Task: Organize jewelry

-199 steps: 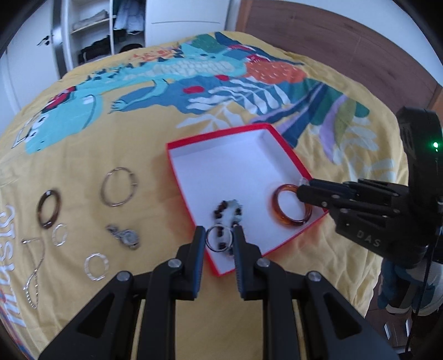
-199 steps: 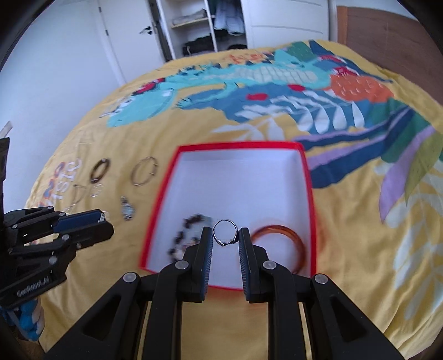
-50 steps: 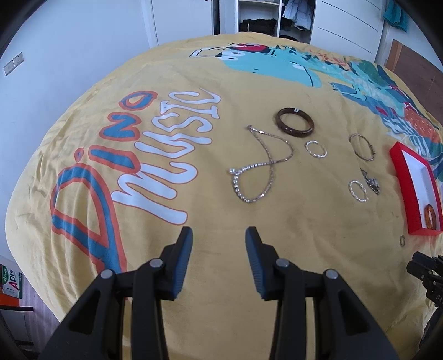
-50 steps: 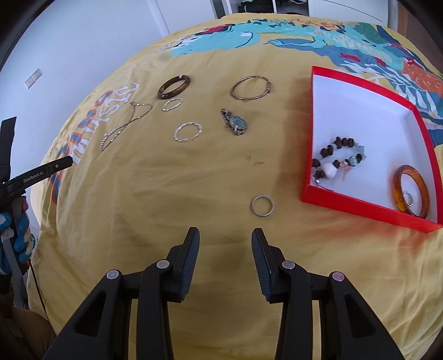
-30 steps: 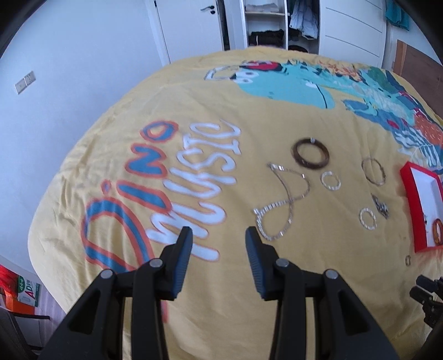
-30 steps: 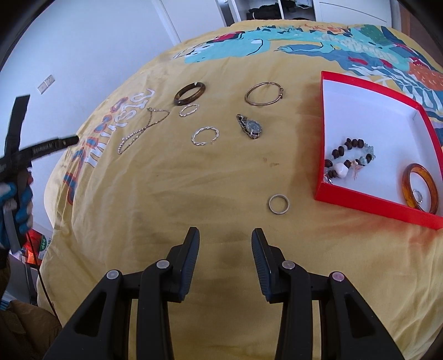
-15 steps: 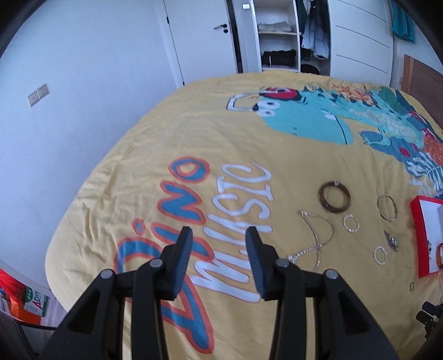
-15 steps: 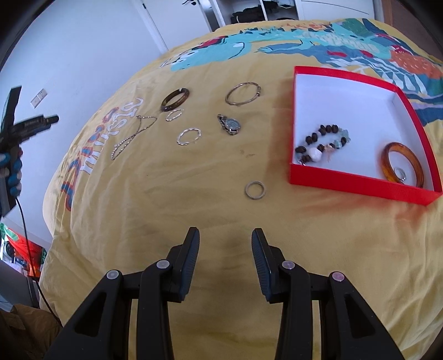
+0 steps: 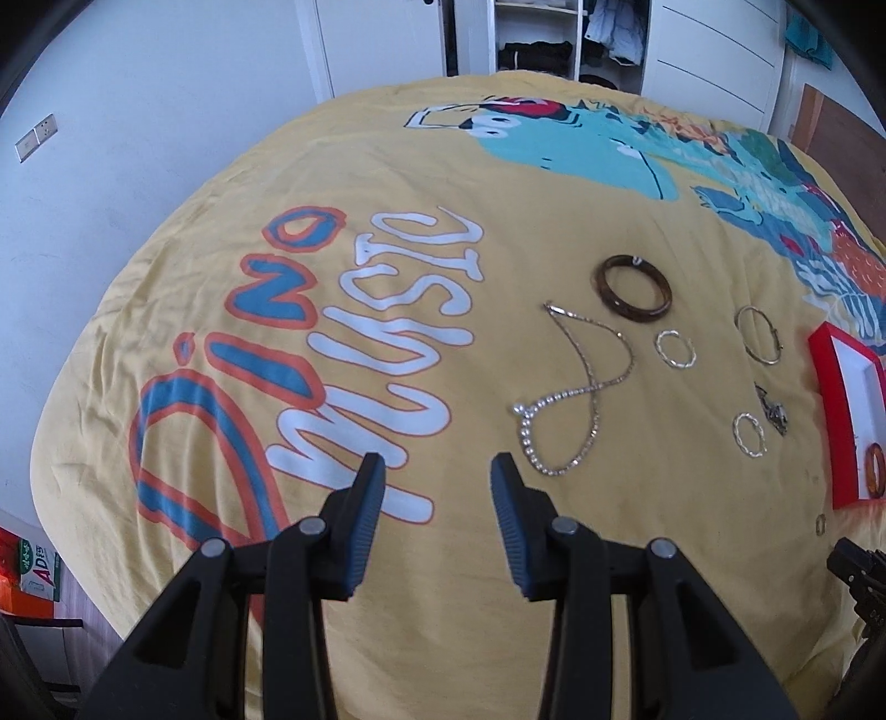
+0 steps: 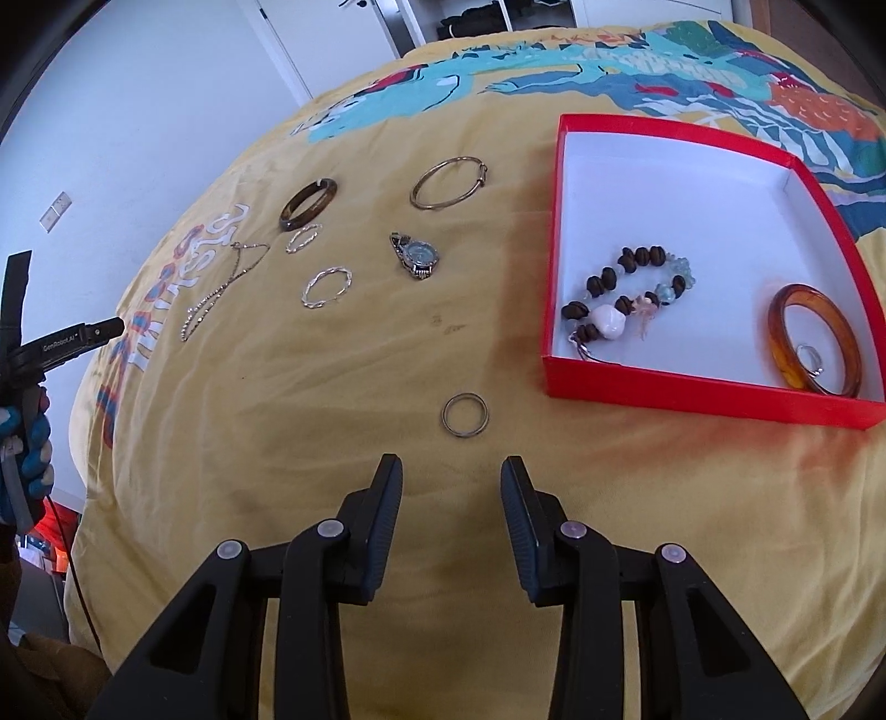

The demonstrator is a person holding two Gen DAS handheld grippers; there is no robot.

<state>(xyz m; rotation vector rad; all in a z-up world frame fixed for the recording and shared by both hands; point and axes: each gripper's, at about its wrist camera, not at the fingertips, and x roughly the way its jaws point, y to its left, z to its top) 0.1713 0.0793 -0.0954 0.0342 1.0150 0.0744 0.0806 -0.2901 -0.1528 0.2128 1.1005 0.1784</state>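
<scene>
A red box (image 10: 686, 387) with a white floor lies on the yellow bedspread; it holds a beaded bracelet (image 10: 626, 299), an amber bangle (image 10: 847, 343) and a small ring (image 10: 809, 353). A plain ring (image 10: 465, 415) lies on the spread just ahead of my open, empty right gripper (image 10: 449, 487). Farther left lie a watch pendant (image 10: 416, 256), two twisted rings (image 10: 326, 286), a thin bangle (image 10: 449, 181), a dark bangle (image 10: 308, 204) and a chain necklace (image 10: 221, 291). My left gripper (image 9: 434, 482) is open and empty, short of the necklace (image 9: 576, 387).
The bedspread (image 9: 277, 232) has large printed letters at the left and a dinosaur print at the back. The bed's left edge drops to the floor near a white wall (image 9: 111, 111). An open wardrobe (image 9: 542, 33) stands behind the bed.
My left gripper has dropped and come closer to the necklace, which now looks larger. My right gripper has moved forward toward the plain ring. Both stay open.
</scene>
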